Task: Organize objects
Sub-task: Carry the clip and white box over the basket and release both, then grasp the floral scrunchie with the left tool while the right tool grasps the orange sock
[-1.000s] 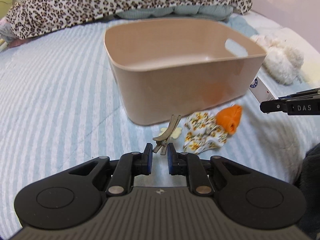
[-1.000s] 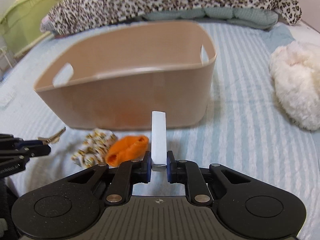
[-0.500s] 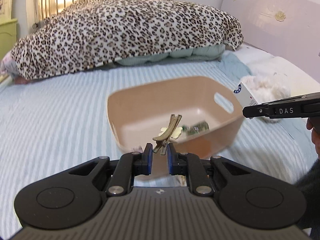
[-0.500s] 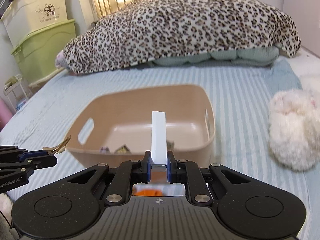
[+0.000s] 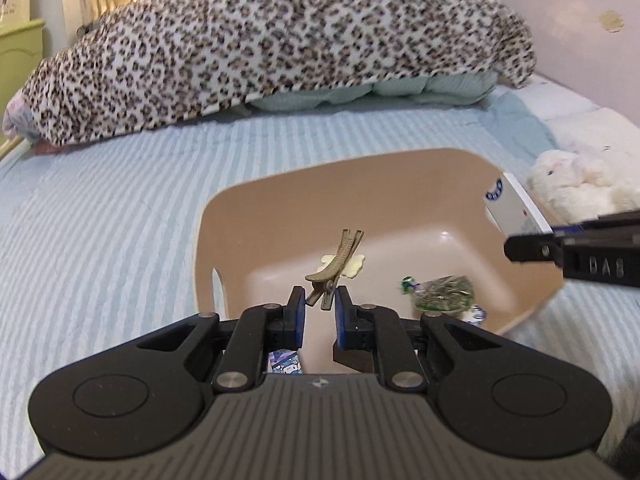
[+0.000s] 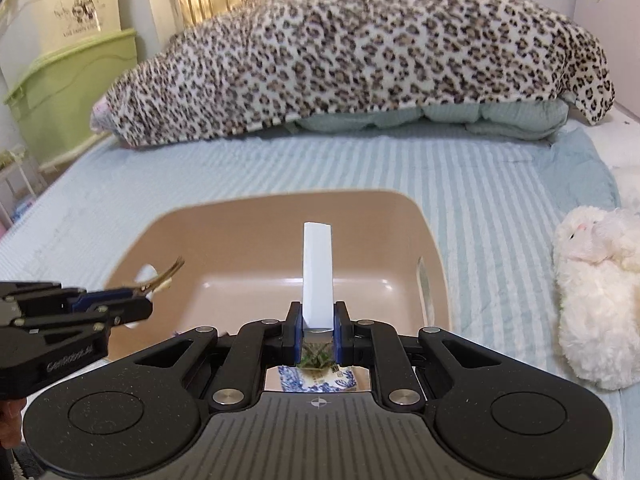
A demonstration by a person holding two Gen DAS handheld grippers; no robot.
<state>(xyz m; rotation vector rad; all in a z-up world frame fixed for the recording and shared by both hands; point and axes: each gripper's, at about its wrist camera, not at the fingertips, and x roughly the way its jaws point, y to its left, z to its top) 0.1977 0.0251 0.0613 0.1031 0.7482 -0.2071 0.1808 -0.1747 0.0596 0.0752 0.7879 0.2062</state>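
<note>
We note the left gripper [image 5: 319,304] pinching an olive hair clip [image 5: 335,268] by its tail, and the right gripper [image 6: 317,325] clamped on a white box [image 6: 317,272], long axis upright. Both hang directly over the tan bin [image 6: 248,216] on the striped bedspread [image 6: 500,184]; release means dropping straight down.
</note>
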